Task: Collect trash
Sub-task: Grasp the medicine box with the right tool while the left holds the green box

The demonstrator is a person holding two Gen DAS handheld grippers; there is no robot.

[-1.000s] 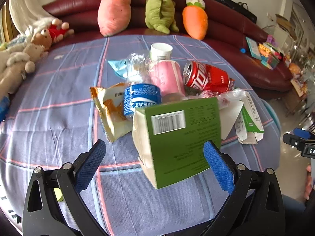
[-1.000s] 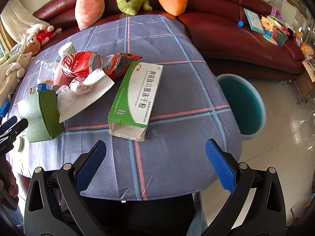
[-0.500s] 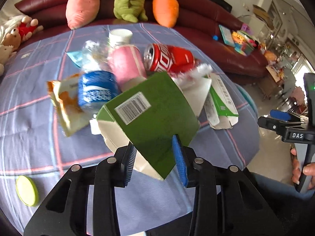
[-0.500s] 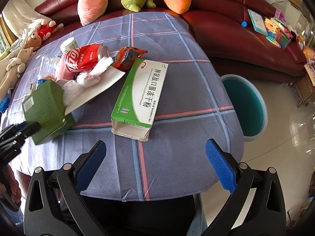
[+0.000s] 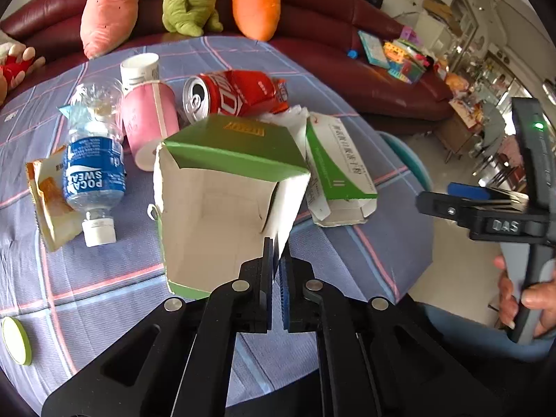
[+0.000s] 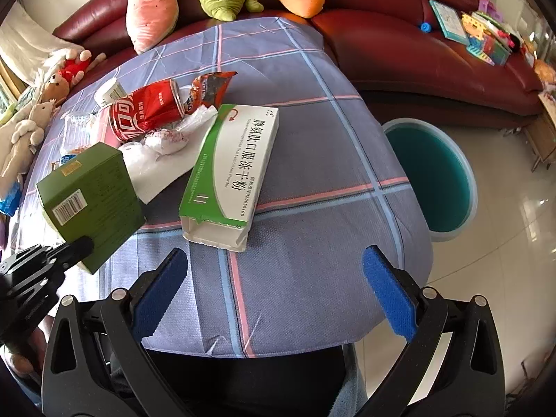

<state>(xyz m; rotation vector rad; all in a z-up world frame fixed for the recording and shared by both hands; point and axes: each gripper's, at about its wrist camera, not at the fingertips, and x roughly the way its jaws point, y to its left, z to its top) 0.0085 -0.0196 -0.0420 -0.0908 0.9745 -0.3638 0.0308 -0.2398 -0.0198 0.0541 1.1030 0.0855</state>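
Left wrist view: close over the near edge of the table [image 5: 347, 128], looking down and forward along the left gripper [image 5: 276, 271] toward the sofa [image 5: 323, 10], green carton [image 5: 229, 187] filling the centre. Right wrist view: set further right along that edge, angled down along the right gripper [image 6: 274, 288] toward the same sofa, teal bin [image 6: 434, 177] at right. Shared by both: the carton, red can [image 5: 229, 95], white-and-green box [image 6: 232, 170], plush toys, and each other's gripper at the frame edge

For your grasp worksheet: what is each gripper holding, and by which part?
The left gripper pinches the green box by one wall at its open end. The right gripper is open, holding nothing.
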